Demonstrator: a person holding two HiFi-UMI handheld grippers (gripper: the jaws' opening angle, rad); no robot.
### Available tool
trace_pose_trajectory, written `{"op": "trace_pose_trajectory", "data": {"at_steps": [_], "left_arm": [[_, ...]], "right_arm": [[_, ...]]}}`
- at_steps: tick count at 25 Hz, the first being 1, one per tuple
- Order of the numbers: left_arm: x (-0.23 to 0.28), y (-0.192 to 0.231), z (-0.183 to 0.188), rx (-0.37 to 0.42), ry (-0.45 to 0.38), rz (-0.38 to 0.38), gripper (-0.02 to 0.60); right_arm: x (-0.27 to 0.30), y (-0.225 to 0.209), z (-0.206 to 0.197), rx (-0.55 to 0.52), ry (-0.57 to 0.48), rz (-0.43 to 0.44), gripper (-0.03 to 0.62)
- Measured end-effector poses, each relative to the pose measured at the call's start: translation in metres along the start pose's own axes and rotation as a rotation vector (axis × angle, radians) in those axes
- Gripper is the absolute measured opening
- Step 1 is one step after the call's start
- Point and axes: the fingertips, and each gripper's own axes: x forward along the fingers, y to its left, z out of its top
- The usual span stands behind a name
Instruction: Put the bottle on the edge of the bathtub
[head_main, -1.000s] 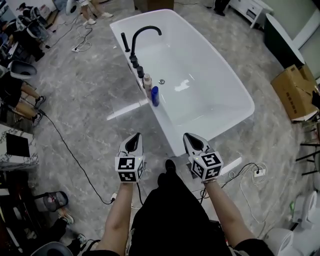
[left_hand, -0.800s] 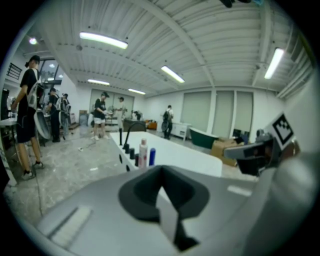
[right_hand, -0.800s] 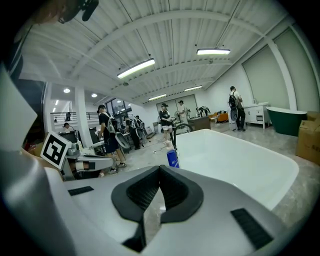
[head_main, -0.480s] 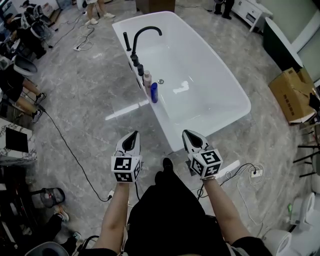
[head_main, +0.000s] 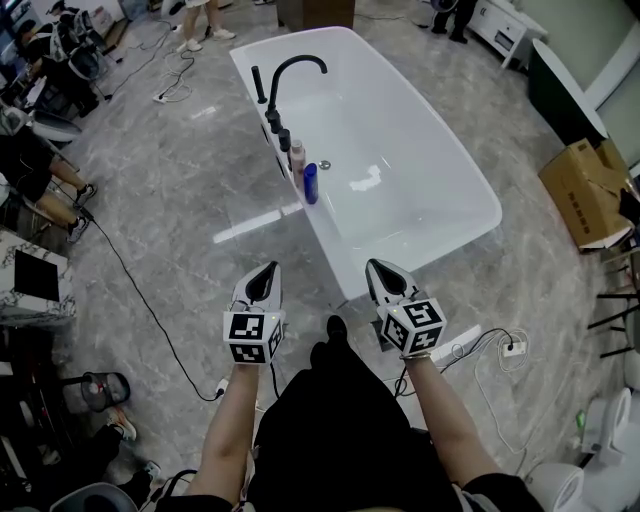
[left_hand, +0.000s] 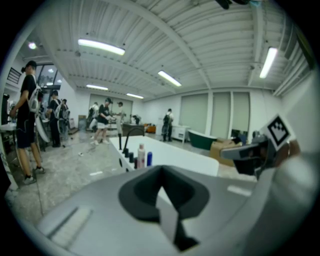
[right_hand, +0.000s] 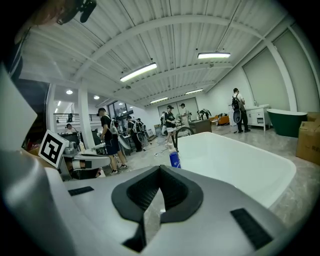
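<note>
A white bathtub stands on the grey floor ahead of me. On its left rim, beside the black faucet, a blue bottle stands upright with a pale pink bottle just behind it. Both grippers hover low near my body, well short of the tub. My left gripper is shut and empty, and so is my right gripper. The left gripper view shows both bottles far off on the rim. From the right gripper view only the blue bottle is plain, beside the tub.
A black cable runs across the floor at the left. A power strip lies at the right, and a cardboard box stands beyond it. Several people stand or sit along the left side.
The head view has shifted a little, so the tub sits slightly higher and further right. Both grippers stay shut and empty in front of my body.
</note>
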Motion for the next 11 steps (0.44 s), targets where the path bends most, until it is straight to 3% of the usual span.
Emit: {"op": "trace_pose_trajectory", "data": {"at_steps": [11], "left_arm": [[-0.0075,-0.0046,0.0049,0.011,-0.017,-0.006,0.006]], "right_arm": [[-0.0082,0.0068,-0.0029,0.005,-0.011,0.009,0.003]]}}
